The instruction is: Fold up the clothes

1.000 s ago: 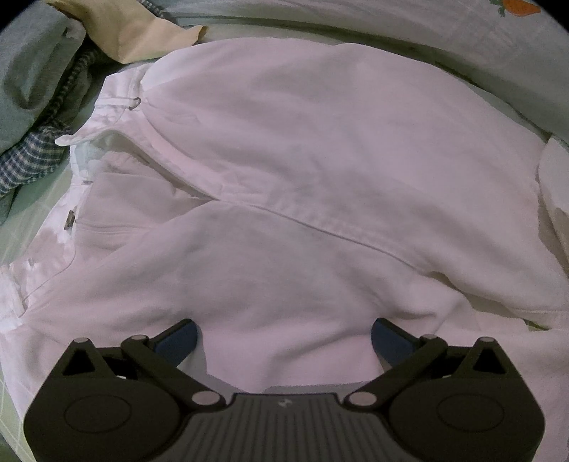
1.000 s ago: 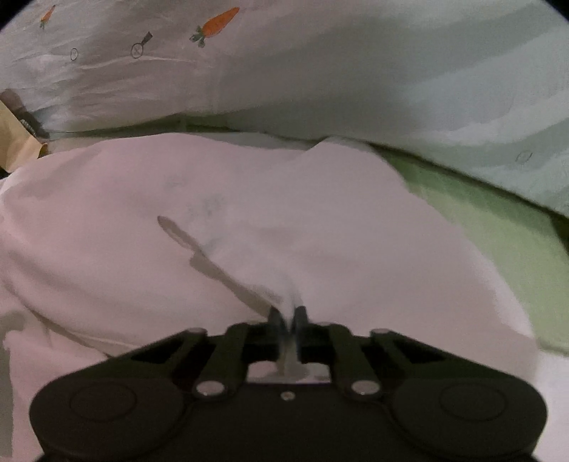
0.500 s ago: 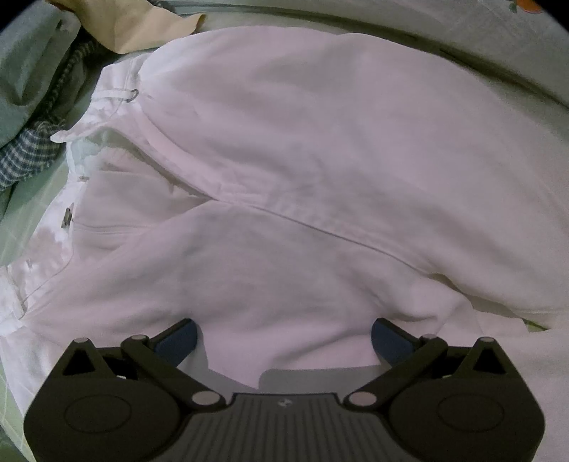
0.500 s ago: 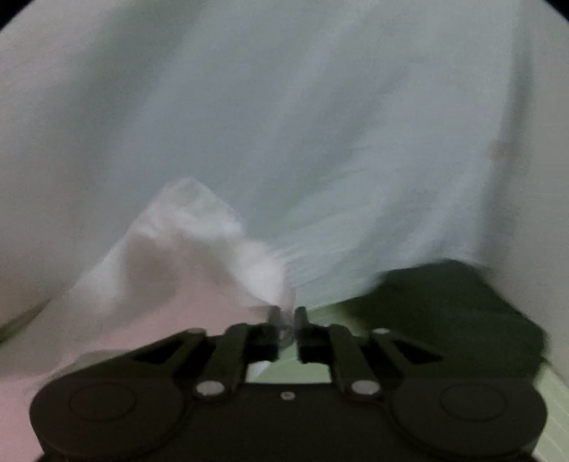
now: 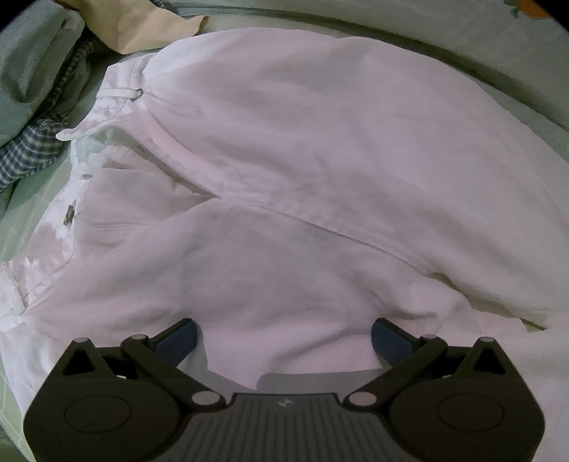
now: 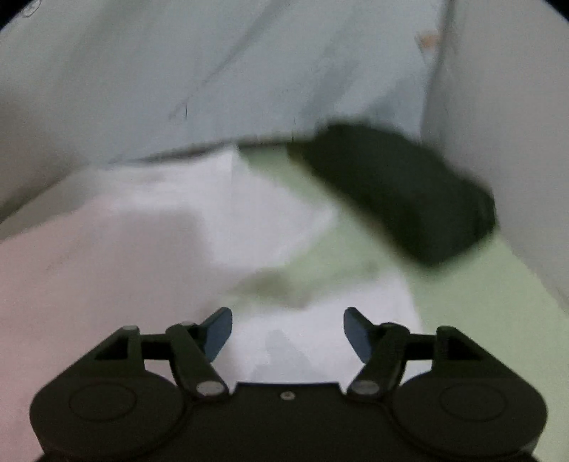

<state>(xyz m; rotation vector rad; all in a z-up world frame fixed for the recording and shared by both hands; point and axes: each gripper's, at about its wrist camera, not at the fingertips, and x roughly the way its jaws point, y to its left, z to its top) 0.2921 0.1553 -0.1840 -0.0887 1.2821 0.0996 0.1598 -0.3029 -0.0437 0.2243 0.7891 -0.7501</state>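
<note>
A: What lies nearest in the left wrist view?

B: The left gripper hangs with its jaws spread wide, nothing pinched, over the white garment, which spreads across the pale green sheet.

A: And farther out?

B: At ten o'clock a blue checked cloth; at eleven a beige cloth, cut off by the frame.

A: The right side?

B: The right gripper is opening, nothing between its pads, above a white corner of the garment. At two o'clock lies a dark bundle, too blurred to name. A pale blue quilt rises behind.
</note>
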